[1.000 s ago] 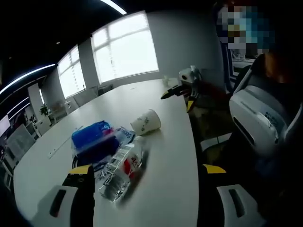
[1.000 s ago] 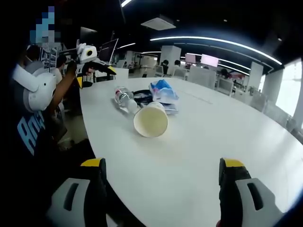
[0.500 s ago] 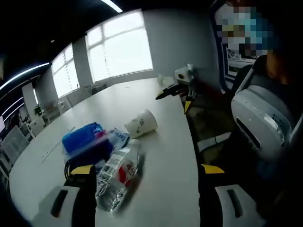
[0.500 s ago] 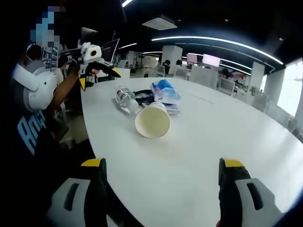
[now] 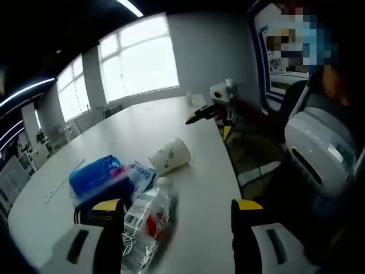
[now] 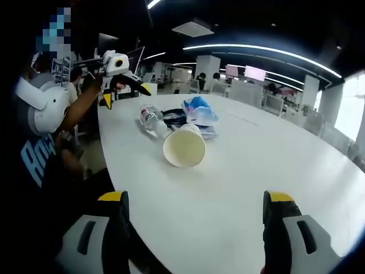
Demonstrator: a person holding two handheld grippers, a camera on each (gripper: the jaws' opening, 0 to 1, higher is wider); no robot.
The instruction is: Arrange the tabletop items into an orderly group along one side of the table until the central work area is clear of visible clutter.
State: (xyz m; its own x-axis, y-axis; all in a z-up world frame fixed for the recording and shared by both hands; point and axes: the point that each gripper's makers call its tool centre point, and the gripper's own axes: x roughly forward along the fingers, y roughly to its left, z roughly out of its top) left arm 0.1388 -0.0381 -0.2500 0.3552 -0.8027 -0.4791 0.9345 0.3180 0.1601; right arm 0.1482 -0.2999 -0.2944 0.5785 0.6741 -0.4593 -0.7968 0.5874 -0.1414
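Open-plan office w/ big bright windows and ceiling light strips is surrounding a long white worktop. Items are sitting in a loose cluster near one long edge: a paper cup lying on its side, mouth facing the right gripper view; a clear plastic bottle w/ a red-and-white label, also lying down; a blue packet resting on a black cable; a smaller blue-white pouch between packet and cup.

In the left gripper view the bottle is lying just ahead of the left gripper, its lower end beside the near jaw; cup is farther off, packet off to the jaw's side. Left gripper's jaws are standing wide apart, nothing btwn them. In the right gripper view the cup is sitting well ahead of the right gripper, roughly centred btwn its jaws, bottle and packet beyond it. Right gripper is likewise spread and holding nothing.

Each gripper is also showing in the other's view, hovering over the worktop's end.

Bottle label print is too blurred to read. Pouch is carrying blue lettering, not legible. A person's dark top is showing pale blue letters, partly cut off, can't make out the word.
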